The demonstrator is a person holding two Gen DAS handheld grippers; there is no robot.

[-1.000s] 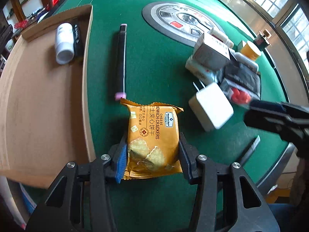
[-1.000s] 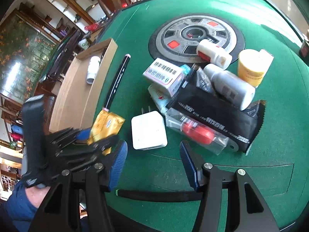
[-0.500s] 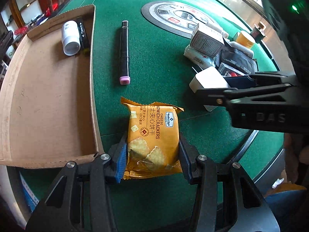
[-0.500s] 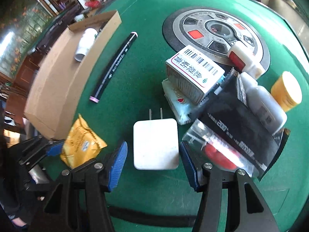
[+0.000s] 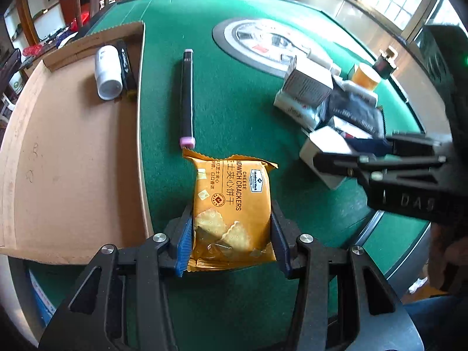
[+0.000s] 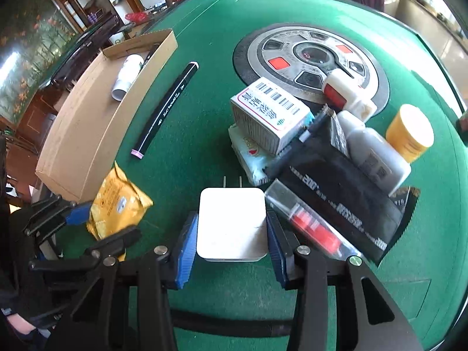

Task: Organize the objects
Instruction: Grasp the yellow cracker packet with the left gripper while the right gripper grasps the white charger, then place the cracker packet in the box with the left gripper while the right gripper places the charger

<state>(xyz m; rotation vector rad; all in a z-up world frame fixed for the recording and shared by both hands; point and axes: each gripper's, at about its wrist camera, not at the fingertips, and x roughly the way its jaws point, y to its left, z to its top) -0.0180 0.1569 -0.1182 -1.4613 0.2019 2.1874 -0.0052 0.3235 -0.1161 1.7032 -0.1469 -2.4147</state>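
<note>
My left gripper (image 5: 231, 234) is shut on an orange cheese cracker packet (image 5: 231, 201) and holds it above the green table, right of the cardboard tray (image 5: 67, 158). The packet also shows in the right wrist view (image 6: 117, 201). My right gripper (image 6: 231, 239) has its blue pads against both sides of a white plug adapter (image 6: 231, 222) that lies on the felt. From the left wrist view the right gripper (image 5: 365, 158) sits over the adapter (image 5: 321, 149). The tray holds a white bottle (image 5: 107, 71) and a dark item (image 5: 125, 64).
A black marker with pink cap (image 5: 187, 96) lies between tray and pile. The pile holds a barcode box (image 6: 272, 114), a black pouch (image 6: 339, 193), a red item in clear wrap (image 6: 313, 228), white bottles (image 6: 374, 155), a yellow-lidded jar (image 6: 409, 131). A round grey dial (image 6: 313, 55) sits mid-table.
My right gripper has moved forward and closed its pads in around the white adapter. My left gripper still holds the cracker packet and has shifted slightly towards the tray.
</note>
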